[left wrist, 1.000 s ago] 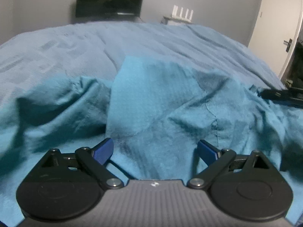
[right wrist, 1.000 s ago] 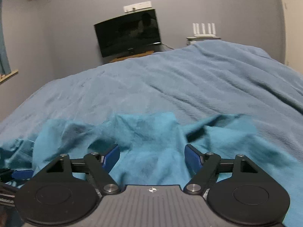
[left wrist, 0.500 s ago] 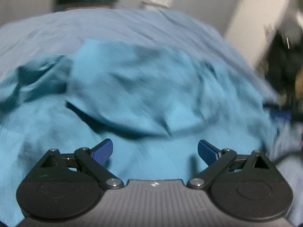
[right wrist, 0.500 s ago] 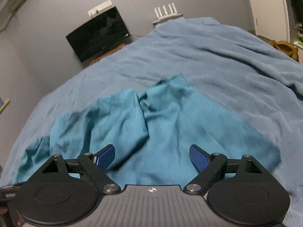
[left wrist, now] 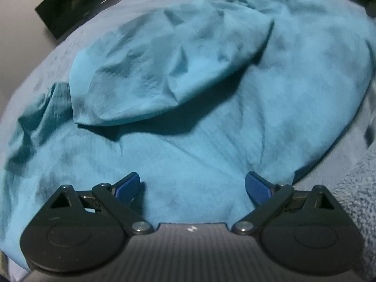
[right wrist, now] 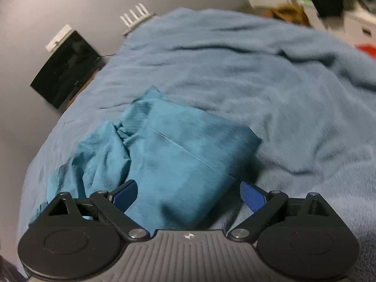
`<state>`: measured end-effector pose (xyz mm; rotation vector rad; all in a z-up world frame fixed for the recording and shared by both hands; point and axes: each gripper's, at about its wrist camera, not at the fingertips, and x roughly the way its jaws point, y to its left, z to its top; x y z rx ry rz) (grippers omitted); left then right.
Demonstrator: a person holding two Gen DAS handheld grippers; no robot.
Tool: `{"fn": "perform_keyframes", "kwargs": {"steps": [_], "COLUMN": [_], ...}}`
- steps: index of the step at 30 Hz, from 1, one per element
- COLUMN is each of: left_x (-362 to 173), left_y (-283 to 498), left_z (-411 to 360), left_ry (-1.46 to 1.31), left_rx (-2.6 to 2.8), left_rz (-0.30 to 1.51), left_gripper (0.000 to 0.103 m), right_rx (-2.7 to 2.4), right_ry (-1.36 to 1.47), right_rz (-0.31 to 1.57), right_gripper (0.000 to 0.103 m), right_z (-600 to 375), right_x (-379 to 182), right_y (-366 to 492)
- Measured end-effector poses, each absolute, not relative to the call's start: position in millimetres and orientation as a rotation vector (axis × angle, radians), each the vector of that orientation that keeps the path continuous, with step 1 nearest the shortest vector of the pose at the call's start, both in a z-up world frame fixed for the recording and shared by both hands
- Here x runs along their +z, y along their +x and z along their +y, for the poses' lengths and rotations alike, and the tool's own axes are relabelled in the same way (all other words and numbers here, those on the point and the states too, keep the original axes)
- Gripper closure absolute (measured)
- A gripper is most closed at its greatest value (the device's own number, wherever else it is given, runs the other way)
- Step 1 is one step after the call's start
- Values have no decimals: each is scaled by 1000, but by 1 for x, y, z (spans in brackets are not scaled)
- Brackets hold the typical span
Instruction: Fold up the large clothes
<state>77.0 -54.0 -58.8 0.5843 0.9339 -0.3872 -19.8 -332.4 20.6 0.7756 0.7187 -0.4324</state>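
A teal garment (left wrist: 211, 108) lies on the grey-blue blanket of the bed (right wrist: 270, 75), with one part folded over on top and a rumpled part at its left. My left gripper (left wrist: 192, 186) is open and empty just above the garment's near part. In the right wrist view the garment (right wrist: 178, 155) shows as a roughly folded shape with a crumpled left side. My right gripper (right wrist: 188, 193) is open and empty above its near right corner.
A dark TV screen (right wrist: 65, 77) stands against the grey wall beyond the bed, with a white router (right wrist: 136, 18) beside it. A white door and cluttered items (right wrist: 329, 0) are at the far right. The blanket (left wrist: 352, 199) extends right of the garment.
Both grippers have lifted and tilted over the garment, which now lies lower in both views. The garment lies flatter, with a part folded over. Both stay open.
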Motion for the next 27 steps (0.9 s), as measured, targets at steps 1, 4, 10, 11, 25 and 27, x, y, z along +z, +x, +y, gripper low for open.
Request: {"fn": "perform_keyframes", "kwargs": {"steps": [1, 4, 10, 11, 25, 27], "left_x": [-59, -59, -54, -55, -46, -31], "left_y": [76, 79, 85, 85, 89, 83], "left_z": [-54, -50, -37, -36, -25, -21], "left_ry": [592, 569, 460, 453, 354, 298], "left_rx": [-383, -381, -388, -389, -390, -399], "left_rz": [933, 950, 976, 976, 947, 856], "left_gripper": [7, 7, 6, 6, 6, 6], "right_rx": [-430, -434, -446, -436, -359, -321], "right_ry": [784, 778, 850, 896, 1393, 1363], "right_rz": [726, 755, 862, 848, 427, 402], "right_gripper": [8, 6, 4, 4, 37, 61], "right_z": [-333, -332, -334, -336, -362, -356], "right_x": [19, 15, -15, -20, -77, -72], "right_y": [-19, -18, 9, 11, 17, 18]}}
